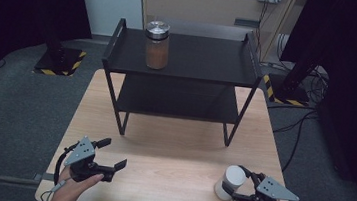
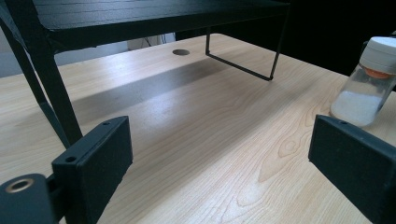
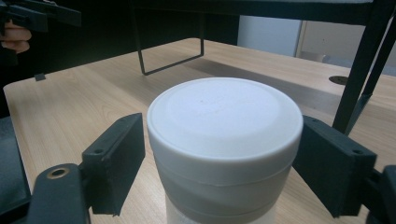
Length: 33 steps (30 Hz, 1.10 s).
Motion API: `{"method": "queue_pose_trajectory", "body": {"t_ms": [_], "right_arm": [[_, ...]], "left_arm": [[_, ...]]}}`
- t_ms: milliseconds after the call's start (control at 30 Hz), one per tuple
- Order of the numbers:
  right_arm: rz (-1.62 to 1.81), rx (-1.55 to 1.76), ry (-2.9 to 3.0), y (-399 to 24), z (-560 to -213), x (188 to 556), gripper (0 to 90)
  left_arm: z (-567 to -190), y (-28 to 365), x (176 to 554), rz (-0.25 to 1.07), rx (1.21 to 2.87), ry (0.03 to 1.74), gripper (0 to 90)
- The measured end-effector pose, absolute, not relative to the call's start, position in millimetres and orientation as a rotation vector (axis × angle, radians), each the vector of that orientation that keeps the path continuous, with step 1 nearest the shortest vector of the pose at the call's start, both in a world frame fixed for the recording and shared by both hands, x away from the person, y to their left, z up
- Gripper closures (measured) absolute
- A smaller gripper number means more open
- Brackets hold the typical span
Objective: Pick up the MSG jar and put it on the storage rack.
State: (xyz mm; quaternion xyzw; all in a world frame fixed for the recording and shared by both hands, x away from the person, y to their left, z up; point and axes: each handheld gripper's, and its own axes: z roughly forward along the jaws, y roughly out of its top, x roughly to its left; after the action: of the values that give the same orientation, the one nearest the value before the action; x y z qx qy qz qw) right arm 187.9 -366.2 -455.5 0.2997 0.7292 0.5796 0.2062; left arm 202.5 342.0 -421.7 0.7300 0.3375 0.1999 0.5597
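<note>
White-capped jar (image 3: 224,140), base cut off lower centre, clamped by right gripper (image 1: 238,187); left gripper (image 1: 113,155) gaping, lower left.

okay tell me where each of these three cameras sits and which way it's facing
High view: above the person's side, looking forward and down on the table and black shelf; both hands, left gripper and right gripper at the bottom.
Left gripper view: rides low, looking across the table under the shelf; its open jaws in front.
Right gripper view: rides on the right gripper, facing the white-capped jar between its jaws; the other hand far off.
Shared: the jar shows in both gripper views.
</note>
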Motion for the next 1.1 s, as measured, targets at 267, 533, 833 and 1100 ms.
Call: {"method": "queue_pose_trajectory", "body": {"t_ms": [267,533,833,1100], "right_arm": [[1.619,0.848,2.037,-363.2,-458.8,191.5,29.6],[1.638,0.855,2.021,-363.7,-461.1,192.1,33.8],[1.642,0.890,2.001,-365.8,-461.3,187.7,34.4],[1.651,0.917,1.988,-370.0,-462.0,183.8,34.5]], "left_arm": [[-422.5,342.7,203.8,0.458,1.718,0.798,4.9],[-422.6,343.5,203.4,0.460,1.715,0.801,5.0],[-422.2,341.3,204.1,0.459,1.728,0.792,5.0],[-423.0,340.5,204.8,0.454,1.737,0.797,4.9]]}}
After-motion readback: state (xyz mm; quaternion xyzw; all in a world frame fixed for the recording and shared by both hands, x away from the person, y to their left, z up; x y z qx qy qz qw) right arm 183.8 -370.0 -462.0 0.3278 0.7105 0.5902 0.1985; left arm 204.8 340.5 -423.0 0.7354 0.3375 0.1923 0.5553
